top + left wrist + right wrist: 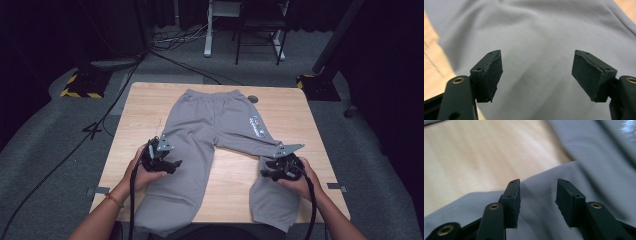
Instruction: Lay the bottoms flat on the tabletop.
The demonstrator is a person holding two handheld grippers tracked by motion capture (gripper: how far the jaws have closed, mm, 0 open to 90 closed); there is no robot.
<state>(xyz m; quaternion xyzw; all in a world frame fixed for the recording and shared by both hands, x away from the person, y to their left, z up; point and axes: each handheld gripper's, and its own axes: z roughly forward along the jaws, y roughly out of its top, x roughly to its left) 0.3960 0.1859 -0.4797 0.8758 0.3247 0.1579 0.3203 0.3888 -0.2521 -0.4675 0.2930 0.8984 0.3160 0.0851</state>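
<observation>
Wooden table (145,100) bears grey trousers (210,125) lengthwise, waistband far, under two parted, empty grippers (176,164) (264,174).

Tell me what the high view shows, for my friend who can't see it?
Grey sweatpants lie flat on a wooden table, waistband at the far end. A person's hands hold the left gripper and right gripper, one over each leg, jaws open.

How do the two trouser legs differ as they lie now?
The left trouser leg runs nearly straight to the table's near edge; the right trouser leg splays outward, then bends toward it. The right leg bears a printed logo near the hip; the left is plain. Both are grey, flat, with an open gripper above each.
</observation>
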